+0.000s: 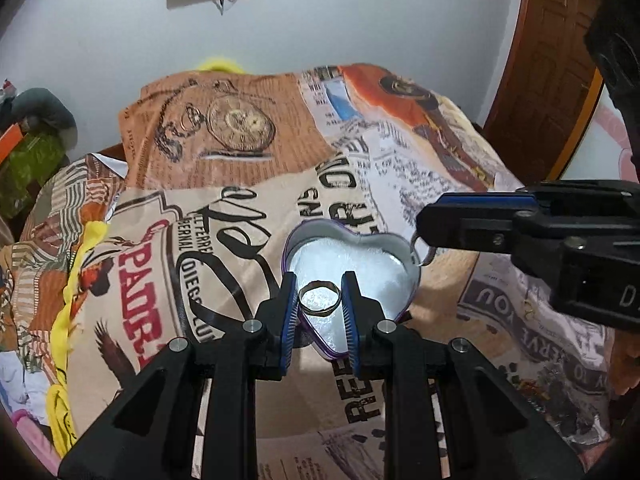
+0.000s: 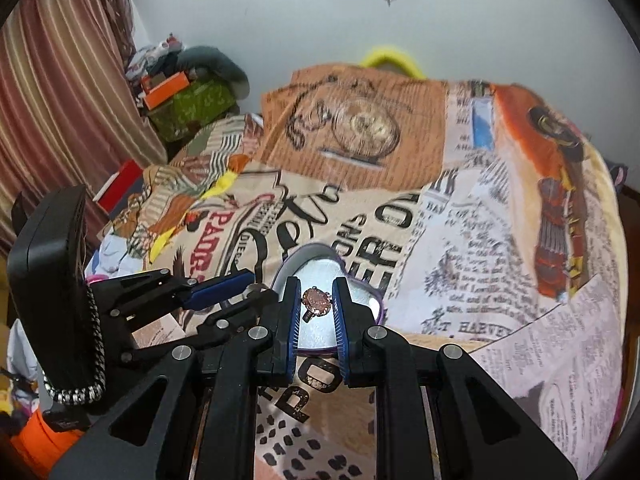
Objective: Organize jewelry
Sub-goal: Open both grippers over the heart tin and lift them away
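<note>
A heart-shaped tin box (image 1: 400,246) with purple sides and a silvery inside lies open on a printed cloth; it also shows in the right wrist view (image 2: 316,258). My left gripper (image 1: 320,294) is shut on a plain metal ring (image 1: 318,295) and holds it over the box's near edge. My right gripper (image 2: 316,300) is shut on a ring with a large pink stone (image 2: 315,301), also over the box. In the left wrist view the right gripper (image 1: 424,236) comes in from the right at the box's right rim.
The printed cloth (image 1: 248,160) covers a table. A yellow fabric strip (image 1: 76,280) lies along its left edge. A small gold earring (image 1: 529,312) lies on the cloth at the right. Clutter (image 2: 184,96) and a curtain (image 2: 60,92) stand at far left; a wooden door (image 1: 548,60) is at right.
</note>
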`<state>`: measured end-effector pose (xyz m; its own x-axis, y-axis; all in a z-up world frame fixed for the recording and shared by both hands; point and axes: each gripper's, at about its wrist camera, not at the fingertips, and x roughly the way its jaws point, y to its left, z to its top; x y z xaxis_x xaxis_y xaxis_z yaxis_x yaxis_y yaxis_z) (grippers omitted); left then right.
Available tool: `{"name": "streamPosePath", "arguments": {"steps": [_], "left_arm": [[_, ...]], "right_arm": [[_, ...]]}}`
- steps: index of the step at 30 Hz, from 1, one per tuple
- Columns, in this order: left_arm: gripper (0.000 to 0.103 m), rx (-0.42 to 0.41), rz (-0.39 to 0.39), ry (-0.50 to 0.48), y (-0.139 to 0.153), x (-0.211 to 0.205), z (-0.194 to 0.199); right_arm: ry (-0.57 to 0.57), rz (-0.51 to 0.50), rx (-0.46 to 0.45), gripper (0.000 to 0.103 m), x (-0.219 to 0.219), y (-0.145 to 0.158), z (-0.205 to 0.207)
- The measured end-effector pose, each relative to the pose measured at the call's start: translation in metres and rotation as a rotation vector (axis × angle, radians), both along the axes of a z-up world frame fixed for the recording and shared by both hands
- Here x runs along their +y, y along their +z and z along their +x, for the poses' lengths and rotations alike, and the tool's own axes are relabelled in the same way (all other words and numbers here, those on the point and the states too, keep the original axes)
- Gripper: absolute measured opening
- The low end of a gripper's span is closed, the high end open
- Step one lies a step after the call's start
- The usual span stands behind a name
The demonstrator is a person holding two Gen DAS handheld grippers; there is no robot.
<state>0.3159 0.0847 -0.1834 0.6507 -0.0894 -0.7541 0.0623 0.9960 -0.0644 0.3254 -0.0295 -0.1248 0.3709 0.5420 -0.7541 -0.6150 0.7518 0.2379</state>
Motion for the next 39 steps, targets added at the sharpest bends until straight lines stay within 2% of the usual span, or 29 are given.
{"name": "streamPosePath", "arguments": {"steps": [6, 12, 17, 20, 21, 22, 30, 39], "left_arm": [[0.021, 0.043, -0.01, -0.024, -0.012, 0.0, 0.01], [0.021, 0.053, -0.019, -0.033, -0.015, -0.001, 0.015], [0.021, 0.068, 0.006, -0.051, -0.017, -0.007, 0.016], [0.028, 0.071, 0.013, -0.058, -0.016, -0.011, 0.014], [0.035, 0.069, 0.018, -0.055, -0.015, -0.012, 0.013], [0.037, 0.061, 0.022, -0.052, -0.013, -0.012, 0.011], [0.037, 0.01, 0.002, -0.018, 0.017, -0.006, -0.009], [0.045, -0.061, -0.005, -0.022, 0.058, -0.012, -0.041]], "right_arm": [[0.007, -0.031, 0.079, 0.014, 0.009, -0.016, 0.015], [0.007, -0.061, 0.1, 0.014, 0.014, -0.025, 0.019], [-0.004, -0.048, 0.116, 0.015, 0.011, -0.026, 0.02], [-0.003, -0.046, 0.13, 0.021, 0.009, -0.024, 0.019], [-0.008, -0.045, 0.124, 0.022, 0.007, -0.021, 0.018], [-0.012, -0.044, 0.117, 0.022, 0.006, -0.019, 0.017], [-0.052, -0.037, 0.003, 0.022, -0.018, 0.013, -0.007], [-0.107, -0.051, -0.103, 0.023, -0.06, 0.04, -0.038]]}}
